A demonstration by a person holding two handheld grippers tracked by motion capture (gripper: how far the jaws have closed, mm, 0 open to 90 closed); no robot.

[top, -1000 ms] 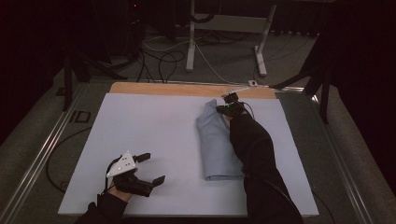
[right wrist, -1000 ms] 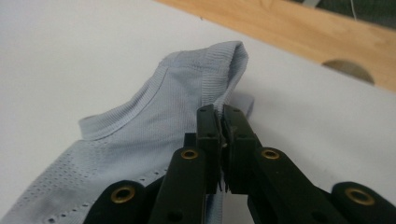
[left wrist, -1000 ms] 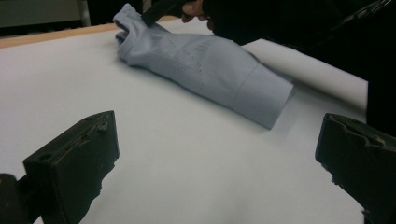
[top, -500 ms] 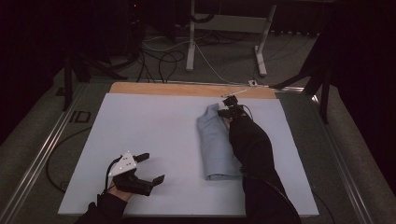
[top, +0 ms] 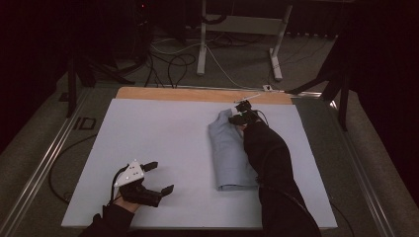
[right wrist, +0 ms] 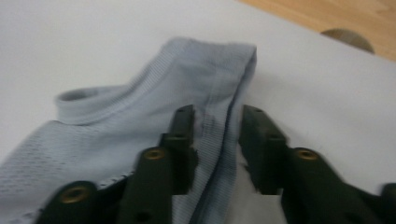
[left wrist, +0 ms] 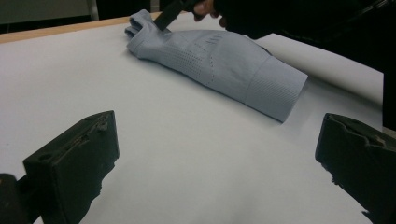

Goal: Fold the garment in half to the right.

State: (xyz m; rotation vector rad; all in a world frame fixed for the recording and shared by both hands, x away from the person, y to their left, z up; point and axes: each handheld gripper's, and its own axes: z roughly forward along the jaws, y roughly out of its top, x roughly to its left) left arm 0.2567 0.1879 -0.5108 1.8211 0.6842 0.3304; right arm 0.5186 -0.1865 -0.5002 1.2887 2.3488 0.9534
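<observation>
1. Left claw (top: 157,177) rests at about 7 o'clock on the white worktop (top: 163,133), jaws spread wide with nothing between them, well apart from the garment.
2. The folded pale-blue garment (top: 231,153) lies right of centre, its long axis running 12 to 6 o'clock: folded hem toward the near edge, narrower bunched end toward the wooden strip (top: 197,95) at the far edge.
3. Right claw (top: 239,118) sits at the garment's far end, at about 1 o'clock. Its jaws have just been opening; they stand narrowly parted, a ridge of fabric (right wrist: 219,135) lying between them.
</observation>
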